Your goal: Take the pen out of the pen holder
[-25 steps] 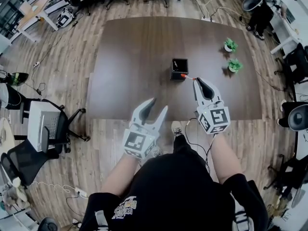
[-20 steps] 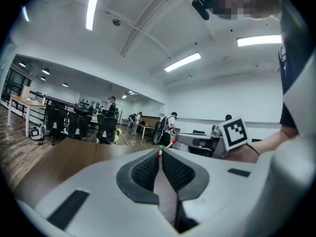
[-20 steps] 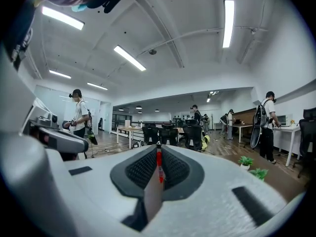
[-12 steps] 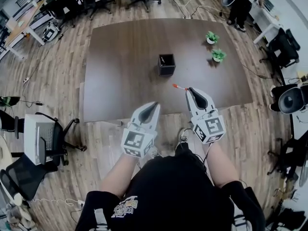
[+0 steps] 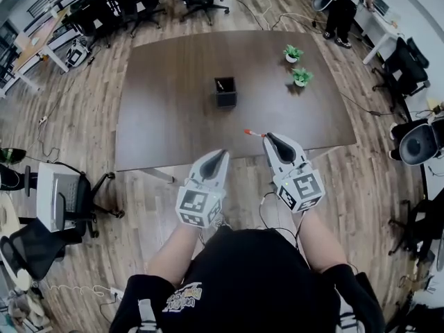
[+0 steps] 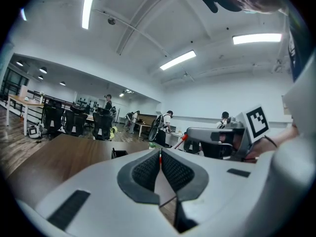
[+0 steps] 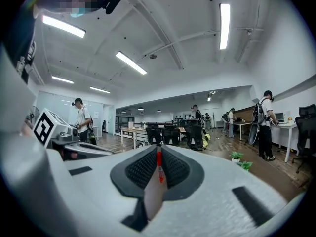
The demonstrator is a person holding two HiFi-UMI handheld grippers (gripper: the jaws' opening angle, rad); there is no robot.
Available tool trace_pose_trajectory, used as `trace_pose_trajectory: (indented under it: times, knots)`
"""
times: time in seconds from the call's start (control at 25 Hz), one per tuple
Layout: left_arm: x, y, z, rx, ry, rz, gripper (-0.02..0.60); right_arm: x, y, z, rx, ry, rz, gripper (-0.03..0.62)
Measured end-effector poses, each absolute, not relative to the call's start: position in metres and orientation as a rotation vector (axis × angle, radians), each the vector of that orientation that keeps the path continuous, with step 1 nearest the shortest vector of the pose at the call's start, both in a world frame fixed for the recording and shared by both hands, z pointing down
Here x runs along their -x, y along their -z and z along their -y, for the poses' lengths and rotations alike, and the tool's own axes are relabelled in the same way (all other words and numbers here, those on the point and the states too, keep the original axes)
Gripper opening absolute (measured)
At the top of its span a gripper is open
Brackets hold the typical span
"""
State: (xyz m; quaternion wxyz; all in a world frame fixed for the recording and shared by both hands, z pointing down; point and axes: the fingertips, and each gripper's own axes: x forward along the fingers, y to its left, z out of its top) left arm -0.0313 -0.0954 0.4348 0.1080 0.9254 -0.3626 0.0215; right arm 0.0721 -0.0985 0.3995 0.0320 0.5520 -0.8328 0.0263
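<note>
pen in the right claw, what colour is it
Red. The pen shows best in the right gripper view.

Newly shut left tongs (image 5: 223,153); pen (image 5: 252,132) farther from pen holder (image 5: 225,101).

The right claw (image 7: 158,151) pinches a red pen (image 7: 159,174).

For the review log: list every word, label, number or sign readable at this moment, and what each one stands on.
No text can be read in any view.
On the person's black shirt: pale print, too blurred to read.
On the cubes of the left gripper and the right gripper: square black-and-white markers, patterns only, no letters.
On the pen holder and the pen: no print visible.
</note>
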Motion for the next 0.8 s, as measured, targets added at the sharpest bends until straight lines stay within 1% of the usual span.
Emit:
trace_pose_trajectory:
  times: [0.24, 0.4, 0.8]
  knots:
    - [-0.025, -0.424, 0.033, -2.719, -0.090, 1.148, 0.011, -0.124, -0.404, 0.041, -1.623, -0.117, 2.650, 0.032]
    - [-0.045, -0.422, -0.009, -2.707, -0.113, 1.237, 0.011, -0.145, -0.413, 0.007, -1.540, -0.121, 2.710, 0.032]
    - [-0.037, -0.417, -0.073, -2.642, -0.172, 1.425, 0.011, -0.140, -0.418, -0.043, -1.430, -0.167, 2.824, 0.032]
